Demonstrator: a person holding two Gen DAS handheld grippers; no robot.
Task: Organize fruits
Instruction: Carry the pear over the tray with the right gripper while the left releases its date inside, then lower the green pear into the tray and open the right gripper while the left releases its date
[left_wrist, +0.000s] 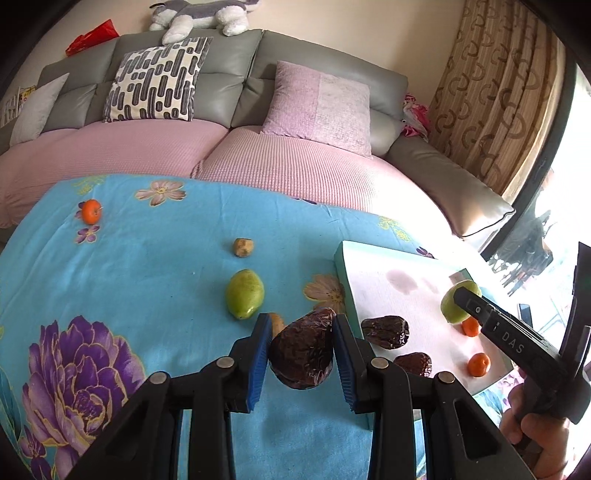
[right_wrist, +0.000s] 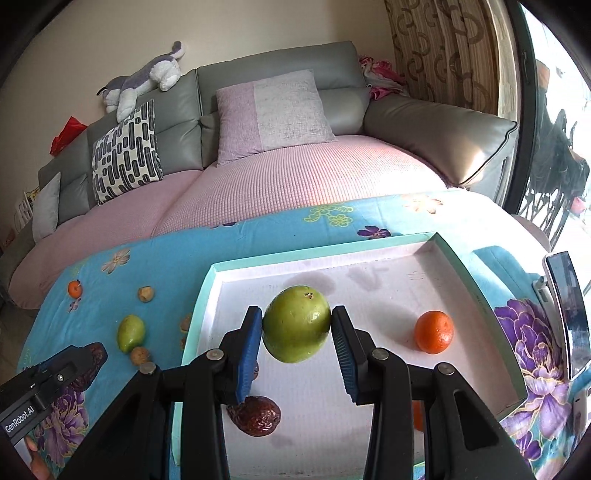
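My left gripper (left_wrist: 301, 332) is shut on a dark wrinkled date (left_wrist: 301, 354), held over the blue flowered cloth just left of the tray. My right gripper (right_wrist: 297, 332) is shut on a large green fruit (right_wrist: 297, 328) above the white, teal-rimmed tray (right_wrist: 295, 256). Inside the tray lie an orange (right_wrist: 434, 331) and a dark date (right_wrist: 255, 415). The left wrist view shows the tray (left_wrist: 341, 266) holding two dates (left_wrist: 386, 332) and two small oranges (left_wrist: 479, 364). Loose on the cloth are a second green fruit (left_wrist: 244, 298), a small brown fruit (left_wrist: 243, 246) and an orange (left_wrist: 90, 211).
A grey sofa with pink covers and cushions (left_wrist: 317, 107) runs behind the table. A phone (right_wrist: 565, 314) stands at the tray's right side. More small brown fruits (right_wrist: 140, 355) lie left of the tray. A hand (left_wrist: 535, 432) holds the right gripper's handle.
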